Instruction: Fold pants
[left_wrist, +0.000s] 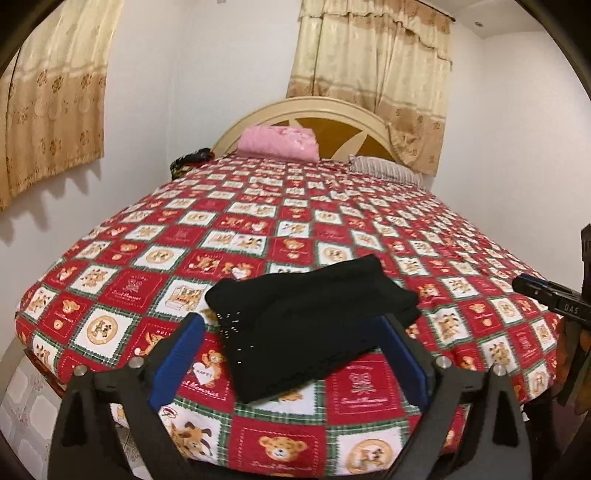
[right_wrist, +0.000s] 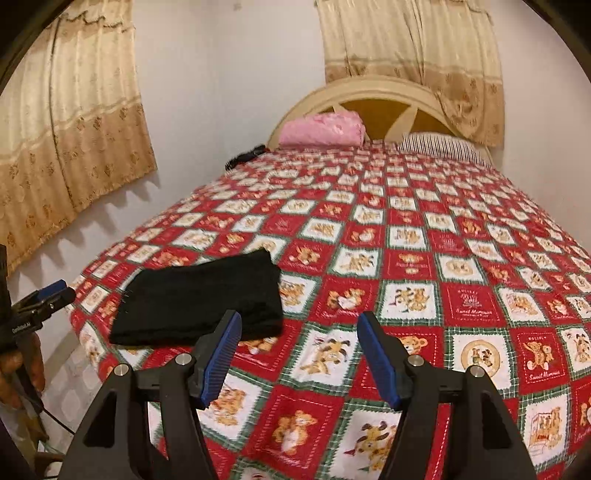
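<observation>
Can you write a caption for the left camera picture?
Folded black pants lie on the teddy-bear bedspread beyond the open left gripper.

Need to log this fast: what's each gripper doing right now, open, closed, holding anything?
Left gripper: open, holding nothing; folded black pants lie on the bed beyond it.
Right gripper: open, empty, above the bedspread.

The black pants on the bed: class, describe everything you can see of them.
The black pants lie folded into a compact, roughly rectangular bundle of soft, knit-looking fabric, with tiny shiny specks along one edge. They rest flat on the red teddy-bear bedspread near the foot corner of the bed. Neither gripper touches them.
</observation>
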